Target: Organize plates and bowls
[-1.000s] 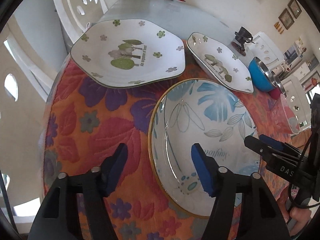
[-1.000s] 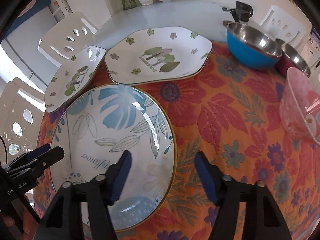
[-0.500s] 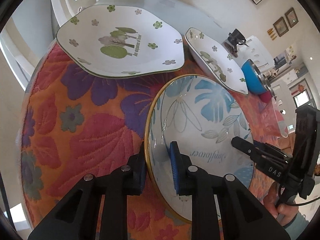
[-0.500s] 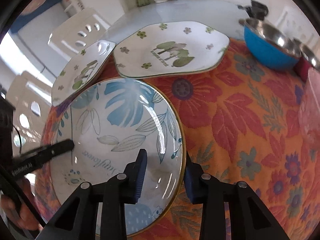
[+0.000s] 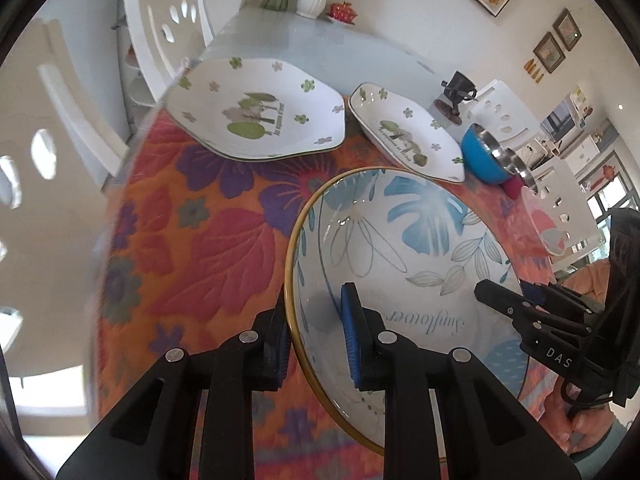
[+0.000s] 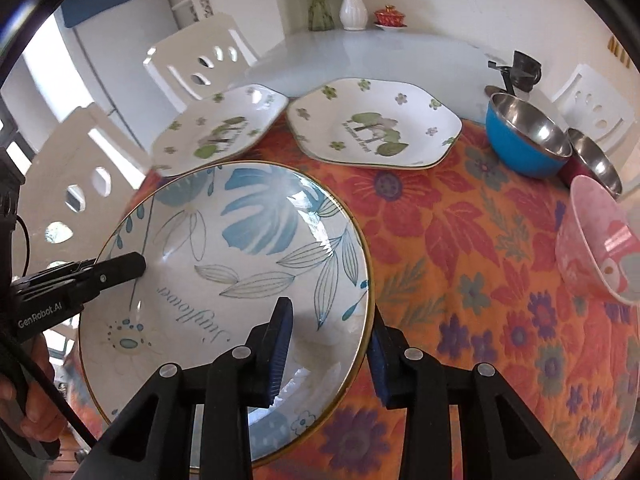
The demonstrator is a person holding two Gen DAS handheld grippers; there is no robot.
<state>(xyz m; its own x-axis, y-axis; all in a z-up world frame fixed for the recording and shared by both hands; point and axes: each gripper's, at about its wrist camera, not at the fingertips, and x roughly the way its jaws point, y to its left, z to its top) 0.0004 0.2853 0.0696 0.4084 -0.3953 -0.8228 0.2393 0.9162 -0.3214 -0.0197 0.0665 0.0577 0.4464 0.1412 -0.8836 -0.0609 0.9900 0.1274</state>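
Note:
A large blue-leaf plate with a gold rim is held by both grippers and lifted off the cloth, tilted. My left gripper is shut on its left rim. My right gripper is shut on its right rim; the plate fills the right wrist view. Two white hexagonal plates with green trees lie beyond: a large one and a smaller one.
A blue steel bowl, a second steel bowl and a pink translucent bowl stand at the right. The floral cloth covers the table. White chairs, a vase and a black item lie beyond.
Both grippers closed on opposite rims of the blue-leaf plate, then raised it off the cloth and pulled back from the table.

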